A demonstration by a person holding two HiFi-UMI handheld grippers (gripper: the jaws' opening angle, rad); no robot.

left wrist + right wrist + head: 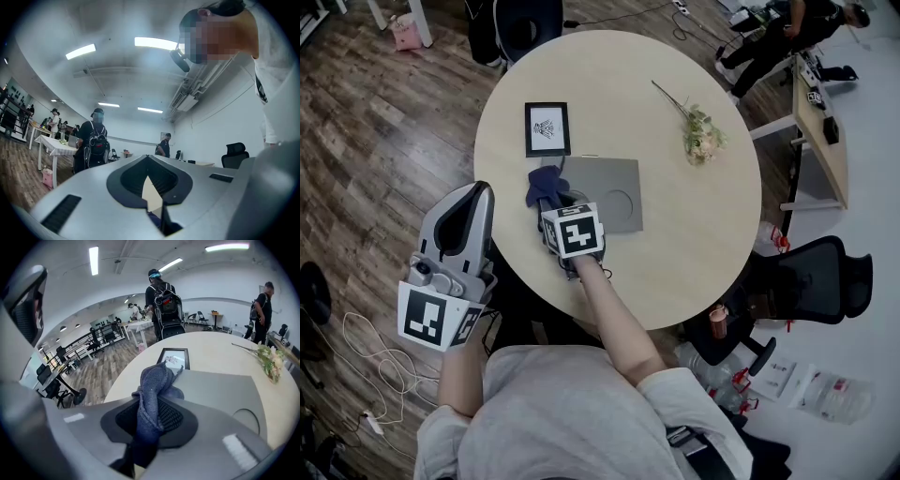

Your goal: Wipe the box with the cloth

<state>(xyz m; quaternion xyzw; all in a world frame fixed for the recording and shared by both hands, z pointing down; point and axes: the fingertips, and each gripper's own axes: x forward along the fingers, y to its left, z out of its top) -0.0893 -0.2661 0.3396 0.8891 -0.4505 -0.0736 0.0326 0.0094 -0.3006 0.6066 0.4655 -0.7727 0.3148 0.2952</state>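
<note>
From the head view, the right gripper (551,199), its marker cube showing bold black-and-white squares, pins a dark blue cloth (542,180) against the left edge of the flat grey box (605,187) on the round table (703,234), with a framed print (547,128), its marks too small to read, just beyond, while the left gripper (478,193) is held off the table's edge. In the left gripper view, the left gripper (149,178) is clenched on nothing, pointing into the room. In the right gripper view, the right gripper (150,414) clamps the cloth (157,380), which bunches up over the box (220,390).
</note>
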